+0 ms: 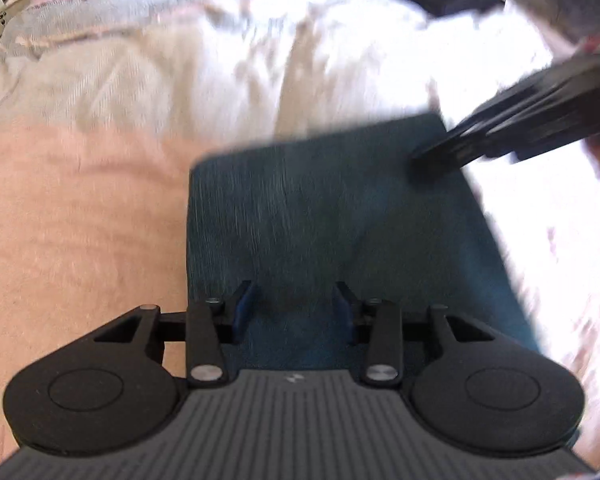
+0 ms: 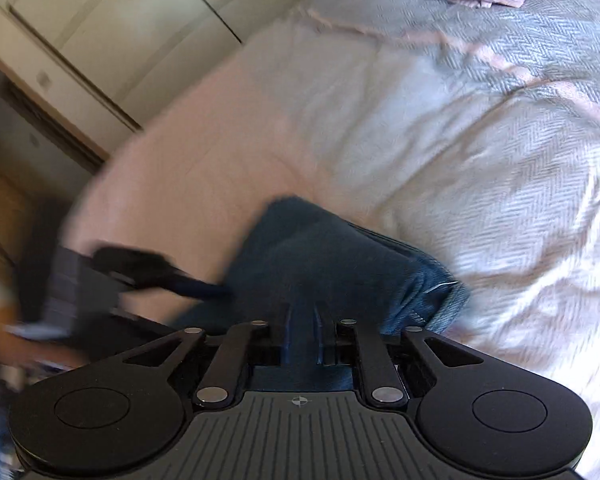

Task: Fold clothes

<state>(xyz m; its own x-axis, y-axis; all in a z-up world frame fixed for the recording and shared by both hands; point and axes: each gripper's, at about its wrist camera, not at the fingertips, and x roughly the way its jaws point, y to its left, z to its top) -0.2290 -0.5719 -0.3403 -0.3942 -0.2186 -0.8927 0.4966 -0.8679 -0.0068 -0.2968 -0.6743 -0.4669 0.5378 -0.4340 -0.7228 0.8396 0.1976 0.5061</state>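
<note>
Left tongs (image 1: 294,306) spread, empty, poised over near edge of folded jeans (image 1: 340,216); right tongs (image 2: 302,330) nearly closed, whether pinching denim cannot tell; jeans lie near bed (image 2: 480,168) edge; denim heavy, limp, non-slippery; grip thick folded edges.

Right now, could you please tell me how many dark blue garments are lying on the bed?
1: a folded dark blue garment lies on the pale bedspread, beneath both grippers. A dark shape at the left view's top edge is too blurred to identify.
</note>
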